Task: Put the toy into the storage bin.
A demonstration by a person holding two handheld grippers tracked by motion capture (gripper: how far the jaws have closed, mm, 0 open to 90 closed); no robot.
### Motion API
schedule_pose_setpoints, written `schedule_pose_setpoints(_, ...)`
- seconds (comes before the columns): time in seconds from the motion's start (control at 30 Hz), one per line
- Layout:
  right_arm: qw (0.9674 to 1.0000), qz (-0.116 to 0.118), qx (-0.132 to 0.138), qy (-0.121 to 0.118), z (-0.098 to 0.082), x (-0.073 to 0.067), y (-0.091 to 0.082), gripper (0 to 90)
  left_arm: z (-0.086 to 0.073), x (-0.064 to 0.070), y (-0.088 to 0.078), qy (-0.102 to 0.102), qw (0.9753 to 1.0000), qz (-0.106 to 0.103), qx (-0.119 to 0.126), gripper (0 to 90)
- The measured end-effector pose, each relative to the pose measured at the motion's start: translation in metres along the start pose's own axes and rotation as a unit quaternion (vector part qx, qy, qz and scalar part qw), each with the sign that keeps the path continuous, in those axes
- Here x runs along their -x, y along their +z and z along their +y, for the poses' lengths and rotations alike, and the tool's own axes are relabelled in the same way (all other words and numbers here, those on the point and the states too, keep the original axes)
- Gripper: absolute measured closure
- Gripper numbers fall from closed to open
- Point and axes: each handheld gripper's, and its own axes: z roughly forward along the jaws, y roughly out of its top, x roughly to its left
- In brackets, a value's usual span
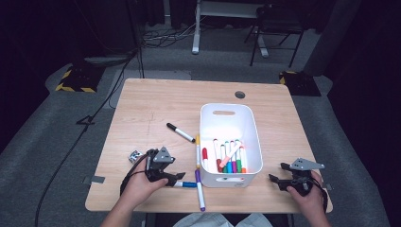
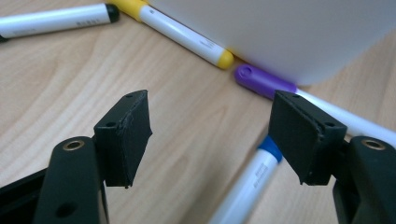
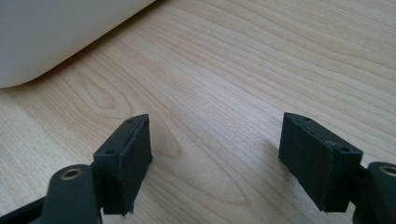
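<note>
White bin (image 1: 230,113) on a pale wood-grain table (image 1: 156,104); white markers capped blue (image 2: 254,175), purple (image 2: 261,81), yellow (image 2: 187,35), black (image 1: 180,132); left claw (image 2: 212,135) black.

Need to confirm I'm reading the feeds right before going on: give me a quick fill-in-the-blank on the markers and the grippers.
1. The left gripper has its jaws ____ above the blue-capped marker.
2. The white bin holds several ____.
3. The purple-capped marker lies against the bin, beside the ____-capped one.

Missing words: open; markers; yellow
</note>
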Motion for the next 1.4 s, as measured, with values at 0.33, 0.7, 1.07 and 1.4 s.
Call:
schedule_pose_setpoints(0.33,1.0,0.002,0.0,-0.001,0.0,0.0,0.0,25.5,-0.021,0.008,0.001,0.014,0.9996,-0.017,-0.019,38.9)
schedule_pose_setpoints(0.7,1.0,0.003,0.0,-0.001,0.0,0.0,0.0,25.5,-0.023,0.007,0.009,0.032,0.9986,-0.029,-0.03,60.8)
schedule_pose_setpoints(1.07,1.0,0.003,0.001,-0.002,0.0,0.0,0.0,25.4,-0.018,0.005,0.01,0.035,0.9981,-0.025,-0.045,72.3)
schedule_pose_setpoints(1.4,1.0,0.003,0.0,0.0,0.0,0.0,0.0,25.4,-0.02,-0.001,0.011,0.011,0.9986,-0.004,-0.052,76.1)
